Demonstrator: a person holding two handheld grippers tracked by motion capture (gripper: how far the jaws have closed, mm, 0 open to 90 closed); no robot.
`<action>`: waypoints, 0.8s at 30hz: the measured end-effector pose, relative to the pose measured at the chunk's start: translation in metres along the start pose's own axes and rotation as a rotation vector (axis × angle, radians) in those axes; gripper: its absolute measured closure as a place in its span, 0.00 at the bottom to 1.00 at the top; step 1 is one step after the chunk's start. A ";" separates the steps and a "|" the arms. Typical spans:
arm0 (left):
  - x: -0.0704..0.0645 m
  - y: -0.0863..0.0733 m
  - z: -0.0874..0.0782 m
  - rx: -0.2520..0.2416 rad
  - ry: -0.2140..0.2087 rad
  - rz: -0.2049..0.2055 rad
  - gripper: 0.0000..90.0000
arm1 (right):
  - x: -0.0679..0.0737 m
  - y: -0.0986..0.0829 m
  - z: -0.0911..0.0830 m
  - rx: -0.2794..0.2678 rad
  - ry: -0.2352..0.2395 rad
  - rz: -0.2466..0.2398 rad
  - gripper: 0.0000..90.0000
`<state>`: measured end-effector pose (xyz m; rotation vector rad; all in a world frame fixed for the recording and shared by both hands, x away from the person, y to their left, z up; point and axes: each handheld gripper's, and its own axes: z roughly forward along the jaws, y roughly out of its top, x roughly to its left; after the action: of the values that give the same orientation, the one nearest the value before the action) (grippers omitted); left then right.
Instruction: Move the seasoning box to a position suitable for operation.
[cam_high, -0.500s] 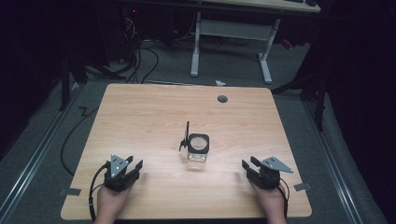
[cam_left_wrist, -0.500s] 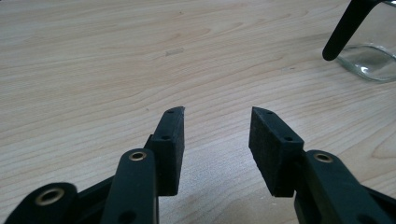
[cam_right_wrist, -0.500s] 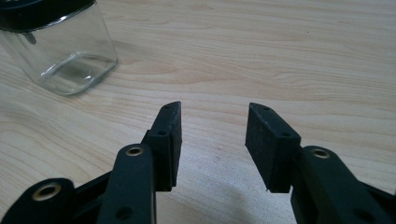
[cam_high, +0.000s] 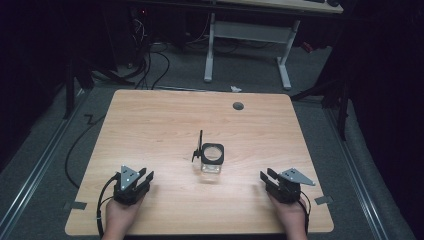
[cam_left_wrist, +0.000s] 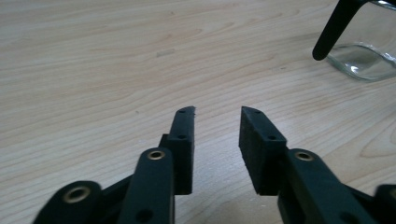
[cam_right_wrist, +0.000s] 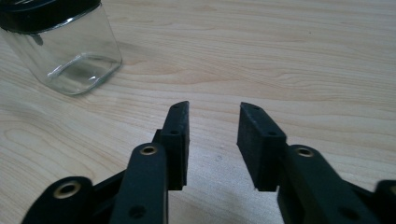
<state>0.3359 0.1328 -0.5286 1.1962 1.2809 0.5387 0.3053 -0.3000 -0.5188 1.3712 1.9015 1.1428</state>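
I hold my left gripper (cam_high: 142, 178) at the near left of the table (cam_high: 160, 125), low over the wood, and my right gripper (cam_high: 266, 178) at the near right, about level with it. My hands (cam_high: 119, 216) come in from the near edge, each wrapped around a gripper body, with a black cable looping off the left one over the table's near left corner. In the left gripper view my jaws stand apart with bare wood between the pads (cam_left_wrist: 183, 140), clamped on nothing; in the right gripper view the other pair is likewise spread, nothing between them. Farther in, roughly midway between the two grippers and well apart from both, stands the jar (cam_high: 212, 160), a clear square glass with a black collar round its open mouth. It sits upright on the wood. A thin black handle (cam_high: 199, 146) rises at its left side, tilted a little; I cannot tell whether it belongs to the jar or leans on it. I can read no label, brand or writing on the jar, the grippers or the table. Beyond the jar, toward the far right, a small dark round hole (cam_high: 238, 106) is set in the tabletop. Past the far edge are a grey floor, cables and the white legs of another desk (cam_high: 209, 50).
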 end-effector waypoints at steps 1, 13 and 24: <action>-0.002 -0.001 0.001 0.009 -0.006 -0.004 0.82 | 0.000 0.000 0.000 0.002 0.001 -0.001 0.77; -0.067 -0.015 0.030 0.073 -0.118 0.026 1.00 | 0.000 0.000 -0.002 -0.004 0.039 -0.021 1.00; -0.104 -0.030 0.068 0.095 -0.125 0.057 1.00 | -0.001 0.000 -0.005 -0.014 0.048 -0.016 1.00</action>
<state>0.3609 0.0073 -0.5201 1.3282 1.1797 0.4409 0.3015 -0.3029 -0.5164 1.3298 1.9307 1.1894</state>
